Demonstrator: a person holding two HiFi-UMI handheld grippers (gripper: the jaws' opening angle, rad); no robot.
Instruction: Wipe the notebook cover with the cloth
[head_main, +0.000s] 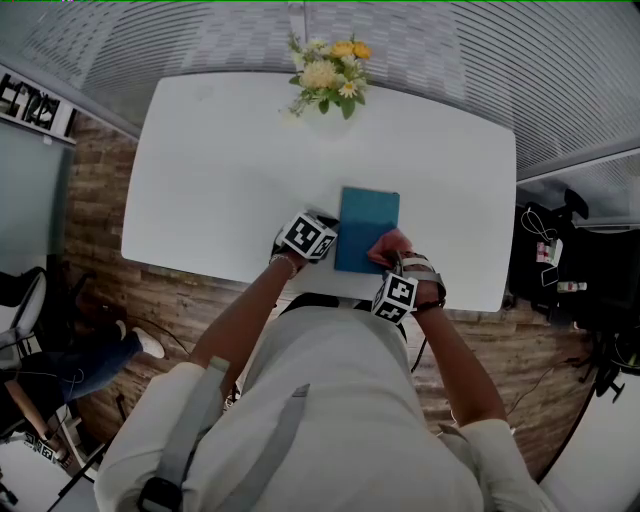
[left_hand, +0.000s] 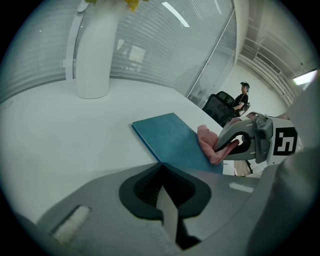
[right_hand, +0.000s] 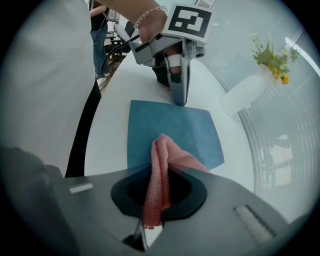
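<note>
Right tongs (right_hand: 148, 231) clamped on cloth (right_hand: 160, 165) at near right corner of notebook (right_hand: 170, 125) | left tongs (right_hand: 180, 97) together, empty, at its left edge | notebook flat on counter (head_main: 220, 180), long axis running away ahead.

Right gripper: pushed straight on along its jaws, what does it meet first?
Probably the notebook: the right gripper, shut on the cloth, points low across its cover. Beyond, the left gripper stands at the far edge; depth is unclear.
</note>
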